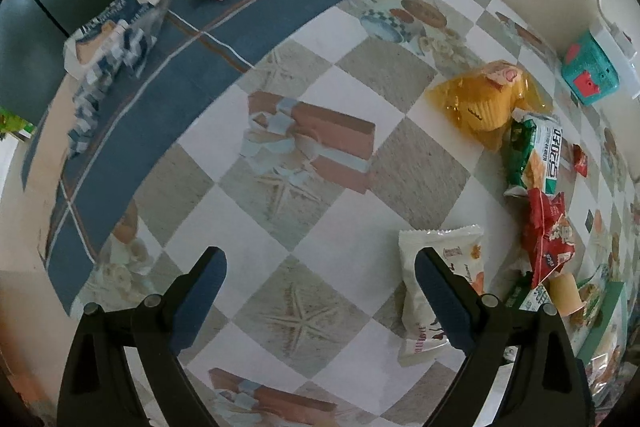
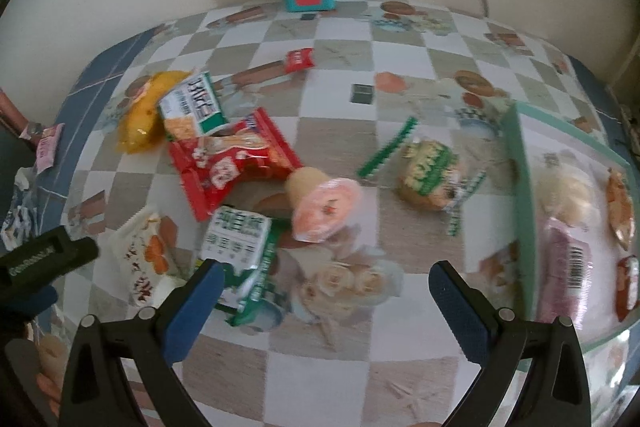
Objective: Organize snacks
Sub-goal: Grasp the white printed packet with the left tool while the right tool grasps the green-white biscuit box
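**Snacks scattered, both grippers empty**

Lying in a loose heap near the counter's middle are the red packet (image 2: 236,163), a jelly cup (image 2: 320,205) and a green-and-white packet (image 2: 236,247). A white packet (image 1: 436,291) sits just beside the left gripper (image 1: 320,291), which is spread wide and holds nothing. The right gripper (image 2: 324,299) is likewise spread. A mint tray (image 2: 524,203) holding snacks sits toward the counter's right edge.
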`<state>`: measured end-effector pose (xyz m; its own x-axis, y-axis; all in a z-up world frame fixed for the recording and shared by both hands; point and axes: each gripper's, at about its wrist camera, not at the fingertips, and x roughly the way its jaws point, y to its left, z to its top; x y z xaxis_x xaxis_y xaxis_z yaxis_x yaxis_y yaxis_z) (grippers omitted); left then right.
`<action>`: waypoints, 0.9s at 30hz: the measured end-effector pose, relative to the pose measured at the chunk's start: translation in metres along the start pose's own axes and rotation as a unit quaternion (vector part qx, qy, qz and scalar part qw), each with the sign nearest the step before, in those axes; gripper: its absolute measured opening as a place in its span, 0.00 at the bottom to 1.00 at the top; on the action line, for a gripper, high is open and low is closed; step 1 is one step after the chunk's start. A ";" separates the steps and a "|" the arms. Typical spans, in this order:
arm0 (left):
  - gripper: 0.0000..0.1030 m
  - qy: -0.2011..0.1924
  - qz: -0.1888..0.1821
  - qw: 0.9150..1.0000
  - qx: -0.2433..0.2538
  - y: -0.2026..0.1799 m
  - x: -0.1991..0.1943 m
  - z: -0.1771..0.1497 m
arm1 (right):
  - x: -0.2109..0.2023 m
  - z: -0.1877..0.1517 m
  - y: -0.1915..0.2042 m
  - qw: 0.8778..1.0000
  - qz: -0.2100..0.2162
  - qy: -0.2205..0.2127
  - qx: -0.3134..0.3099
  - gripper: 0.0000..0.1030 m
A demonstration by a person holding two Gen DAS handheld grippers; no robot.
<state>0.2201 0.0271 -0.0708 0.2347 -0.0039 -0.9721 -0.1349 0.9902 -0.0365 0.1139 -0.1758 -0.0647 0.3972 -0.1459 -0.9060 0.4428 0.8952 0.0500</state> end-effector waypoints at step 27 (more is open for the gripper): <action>0.93 0.008 -0.054 0.998 0.042 -0.031 0.012 -0.008 | 0.032 -0.007 0.016 1.000 0.012 0.008 -0.021 0.75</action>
<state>0.2194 -0.0049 -0.0836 0.2278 -0.1125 -0.9672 -0.0284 0.9921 -0.1221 0.1281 -0.1635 -0.0956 0.3938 -0.1174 -0.9117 0.3986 0.9155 0.0543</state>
